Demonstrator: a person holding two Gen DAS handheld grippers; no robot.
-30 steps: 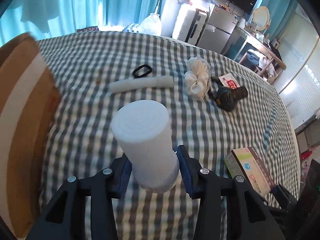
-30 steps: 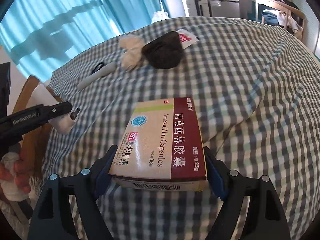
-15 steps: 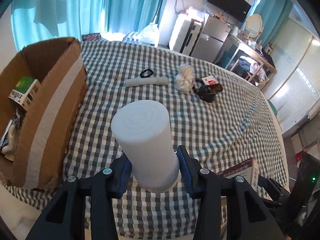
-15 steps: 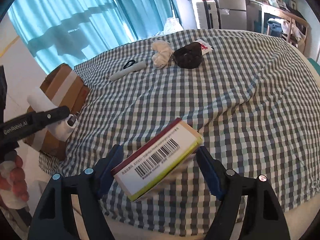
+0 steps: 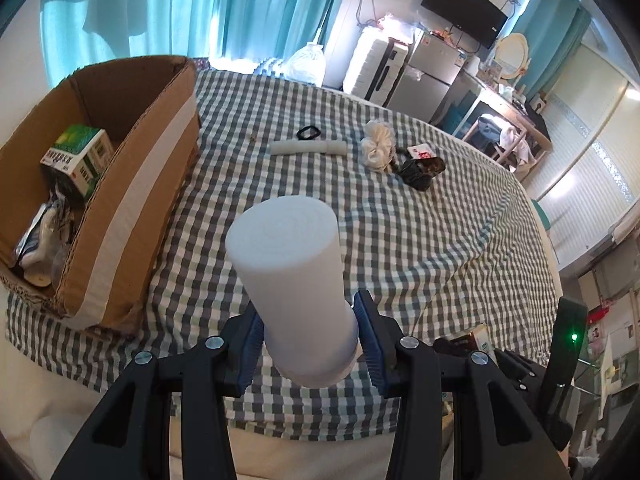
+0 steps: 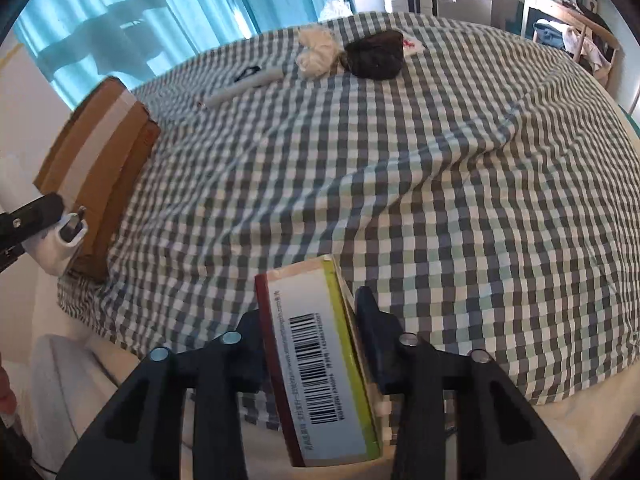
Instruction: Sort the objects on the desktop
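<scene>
Both hands are loaded and lifted off the checked tablecloth (image 5: 420, 248), which fits a sorting job: each carries one item toward the cardboard box (image 5: 132, 184) sitting at about ten o'clock in the left camera's view, at the near left edge of the table. The left gripper (image 5: 310, 340) has its blue pads pressed on either side of a white foam roll (image 5: 292, 276), clamped low near its base so the roll stands up and forward; that low hold keeps the long end free to tip into the box, I'd guess. The right gripper (image 6: 312, 344) has a medicine box (image 6: 320, 364) between its fingers, turned on edge with the barcode side facing the camera; its jaws are closing in on the narrow faces, and both pads look to be against the carton, a firmer hold for the thin side. The box already holds a green-and-white carton (image 5: 78, 156) and some packets, so it reads as the collecting spot. Left on the cloth, around twelve to one o'clock and well apart from both hands, lie a slim foam stick (image 5: 308, 147), a black hair tie (image 5: 308, 133), a cream cloth bundle (image 5: 378, 146) and a dark pouch (image 5: 420, 168).
</scene>
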